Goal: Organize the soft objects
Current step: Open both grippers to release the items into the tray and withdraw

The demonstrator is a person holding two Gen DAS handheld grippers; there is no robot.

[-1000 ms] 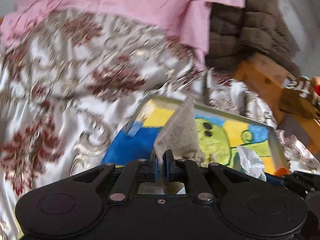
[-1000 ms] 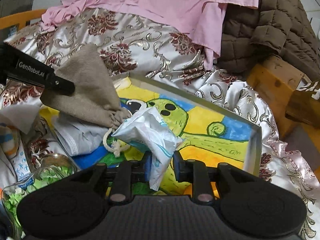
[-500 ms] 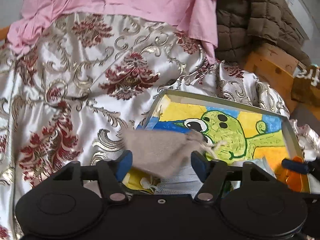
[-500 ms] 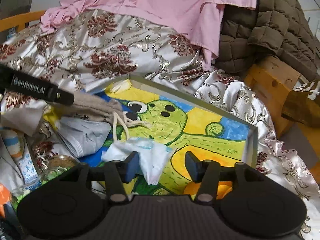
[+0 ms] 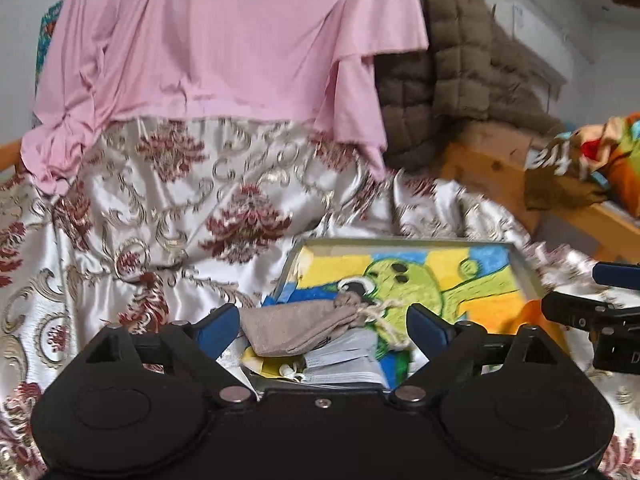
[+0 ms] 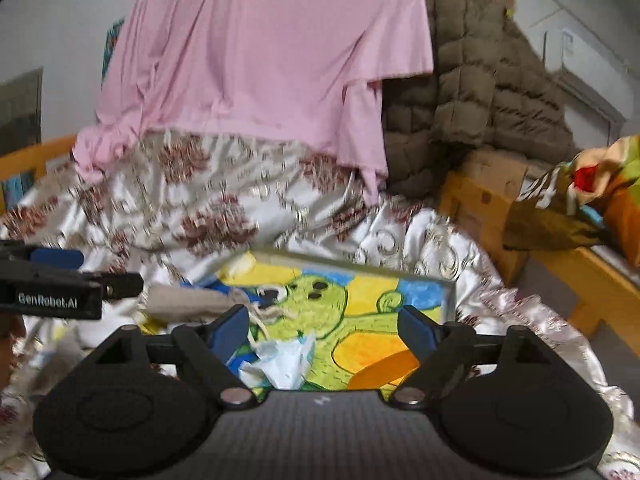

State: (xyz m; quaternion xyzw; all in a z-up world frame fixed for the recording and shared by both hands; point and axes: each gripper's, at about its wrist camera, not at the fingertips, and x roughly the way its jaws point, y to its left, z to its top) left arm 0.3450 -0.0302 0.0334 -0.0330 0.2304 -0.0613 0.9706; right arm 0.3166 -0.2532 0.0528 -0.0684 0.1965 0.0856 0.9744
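Your left gripper (image 5: 322,324): fingers just spread, empty; beige drawstring pouch (image 5: 296,326) lies released in painted tray (image 5: 400,242).
Your right gripper (image 6: 322,326): fingers just spread, empty; white crumpled wrapper (image 6: 286,360) lies in same tray.
Two items placed; pink cloth (image 5: 224,48) and brown quilted jacket (image 5: 452,76) likely remain.

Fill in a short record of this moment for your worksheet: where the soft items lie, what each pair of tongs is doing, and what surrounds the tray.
tray: painted tray on a patterned satin cloth
beige pouch: drawstring pouch lying in the tray
white packet: crumpled packet lying in the tray
left tongs: open, just been opening, gripping nothing
right tongs: open, just been opening, gripping nothing
behind: pink garment, brown quilted jacket
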